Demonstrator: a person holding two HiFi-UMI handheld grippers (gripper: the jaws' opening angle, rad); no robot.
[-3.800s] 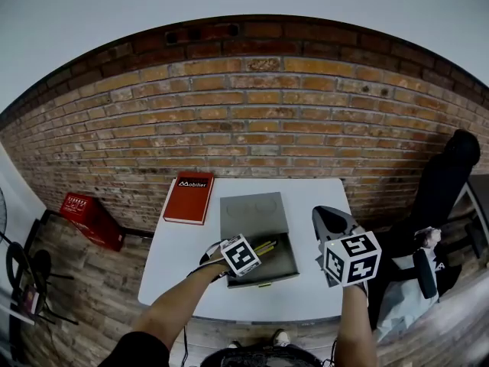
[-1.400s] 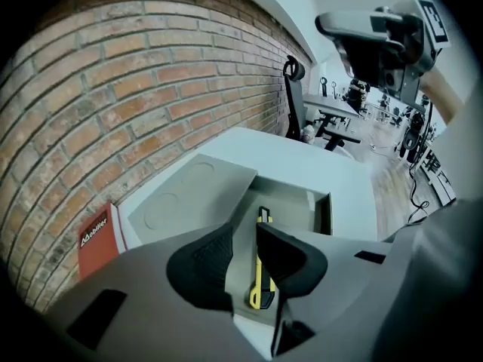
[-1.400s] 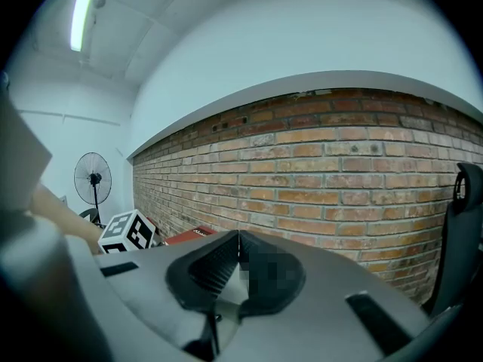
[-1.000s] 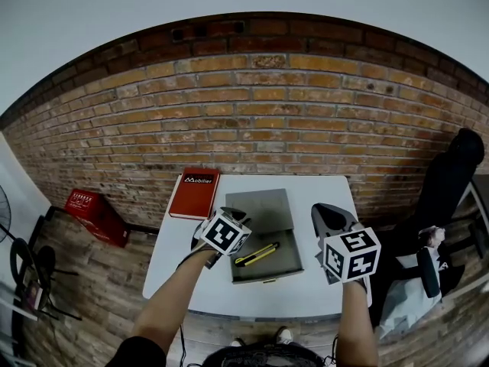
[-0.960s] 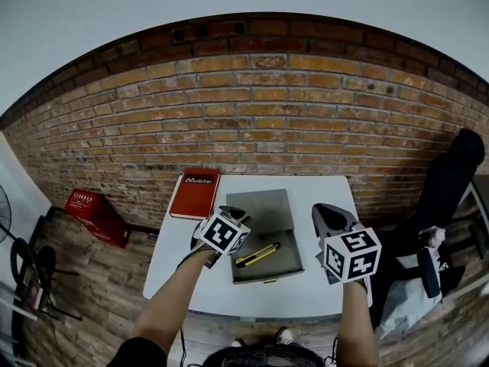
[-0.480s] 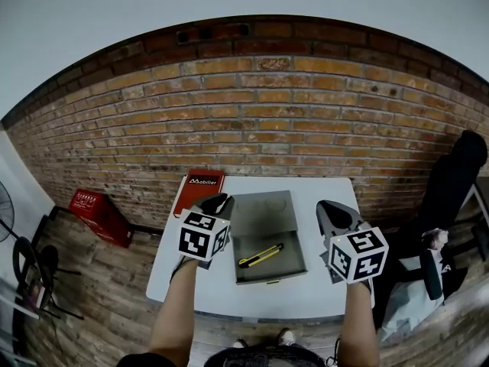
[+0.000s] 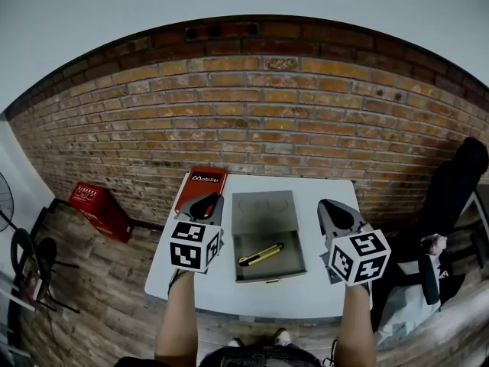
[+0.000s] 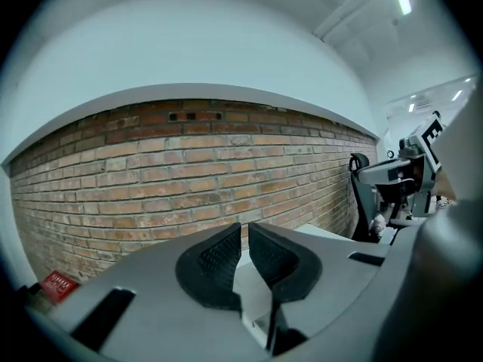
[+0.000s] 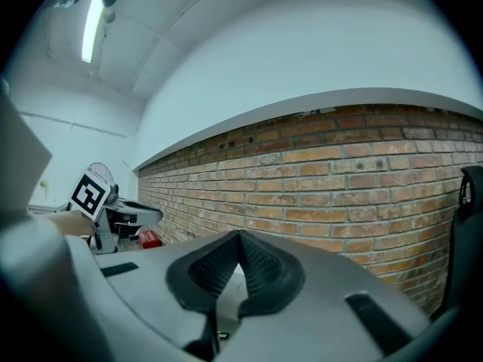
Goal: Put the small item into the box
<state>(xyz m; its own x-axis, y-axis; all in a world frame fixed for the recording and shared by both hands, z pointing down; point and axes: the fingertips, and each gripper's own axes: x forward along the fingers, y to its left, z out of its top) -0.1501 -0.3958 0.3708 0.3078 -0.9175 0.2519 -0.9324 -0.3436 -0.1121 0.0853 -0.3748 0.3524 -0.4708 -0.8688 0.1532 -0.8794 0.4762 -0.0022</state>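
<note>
An open grey box (image 7: 264,208) sits mid-table with its lid laid back. A yellow and black utility knife (image 7: 260,254) lies slantwise inside it. My left gripper (image 7: 206,202) hovers to the left of the box, over the table's left part, apart from the box. In the left gripper view the left gripper (image 8: 245,228) points at the brick wall, its jaws drawn together with only a thin slit and nothing between them. My right gripper (image 7: 333,211) hangs right of the box. The right gripper (image 9: 240,236) has its pads meeting at the tip, empty.
A red book (image 7: 201,187) lies at the back left corner of the white table (image 7: 252,297), just beyond the left gripper. A red crate (image 7: 95,207) stands on the wooden floor to the left. A black chair (image 7: 451,182) is at the right. A brick wall runs behind.
The left gripper has drawn out of the box and moved left, leaving the knife inside. The right gripper has hardly moved.
</note>
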